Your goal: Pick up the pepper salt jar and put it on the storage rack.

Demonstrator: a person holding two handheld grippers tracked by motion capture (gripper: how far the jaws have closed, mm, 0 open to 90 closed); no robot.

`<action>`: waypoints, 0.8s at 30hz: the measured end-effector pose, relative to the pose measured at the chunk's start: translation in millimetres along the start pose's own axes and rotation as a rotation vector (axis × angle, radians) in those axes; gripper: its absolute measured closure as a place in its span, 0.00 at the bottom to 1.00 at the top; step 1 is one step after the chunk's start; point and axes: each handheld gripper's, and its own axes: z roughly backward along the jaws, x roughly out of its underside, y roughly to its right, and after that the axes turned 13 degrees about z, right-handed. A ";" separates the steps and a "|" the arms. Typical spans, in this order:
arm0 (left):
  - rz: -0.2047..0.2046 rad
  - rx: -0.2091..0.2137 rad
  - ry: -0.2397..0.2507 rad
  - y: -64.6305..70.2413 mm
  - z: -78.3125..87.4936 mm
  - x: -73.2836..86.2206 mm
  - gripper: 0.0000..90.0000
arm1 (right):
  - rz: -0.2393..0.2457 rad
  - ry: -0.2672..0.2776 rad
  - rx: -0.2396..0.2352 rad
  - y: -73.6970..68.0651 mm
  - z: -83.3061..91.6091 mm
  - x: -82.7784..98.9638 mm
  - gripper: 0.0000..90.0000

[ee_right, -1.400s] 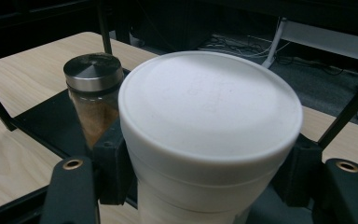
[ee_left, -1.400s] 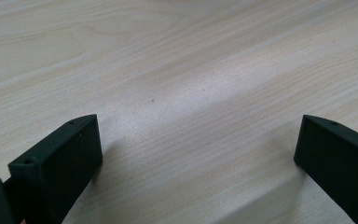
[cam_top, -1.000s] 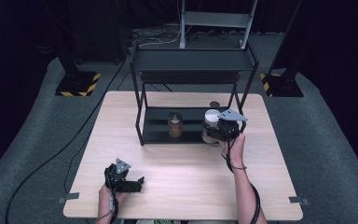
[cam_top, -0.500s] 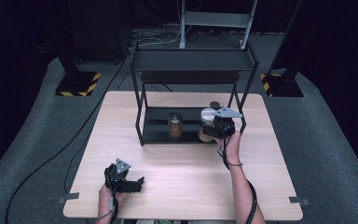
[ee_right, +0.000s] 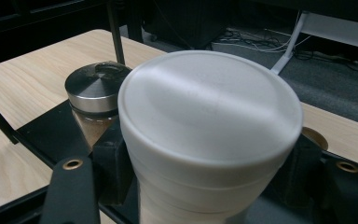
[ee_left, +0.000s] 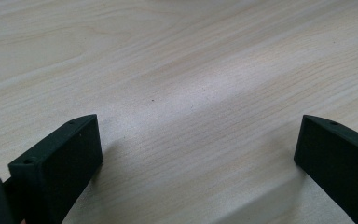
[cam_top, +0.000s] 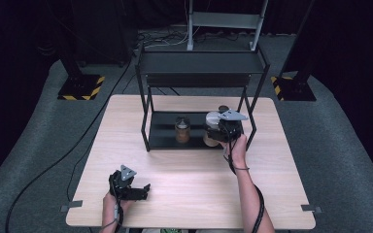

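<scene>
A white-lidded container (ee_right: 209, 121) fills the space between my right gripper's (ee_right: 207, 163) jaws, which are shut on its sides. In the high view that container (cam_top: 212, 118) is at the right end of the black rack's lower shelf (cam_top: 162, 131), with the right gripper (cam_top: 218, 131) reaching in from the front. To its left on the shelf stands a spice jar (cam_top: 182, 130) with a metal lid (ee_right: 95, 91). My left gripper (cam_top: 143, 191) rests low at the table's front left. Its jaws are open over bare wood (ee_left: 198, 135), with nothing between them.
The black two-level rack (cam_top: 201, 63) stands at the back middle of the wooden table (cam_top: 272, 184); its thin posts (cam_top: 145, 121) frame the lower shelf. A brown-topped object (ee_right: 314, 137) sits just behind the white container.
My right gripper has edged slightly left and deeper toward the lower shelf with the white container. The left gripper has stayed put.
</scene>
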 end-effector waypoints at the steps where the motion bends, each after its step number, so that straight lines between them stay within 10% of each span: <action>1: 0.000 0.000 0.000 0.0 0.0 0.1 0.00 | -0.001 -0.001 -0.001 0.0 -0.6 -0.5 0.37; 24: 0.001 0.000 0.001 0.0 -0.1 0.1 0.00 | -0.006 -0.011 -0.018 2.1 -19.0 -5.2 0.37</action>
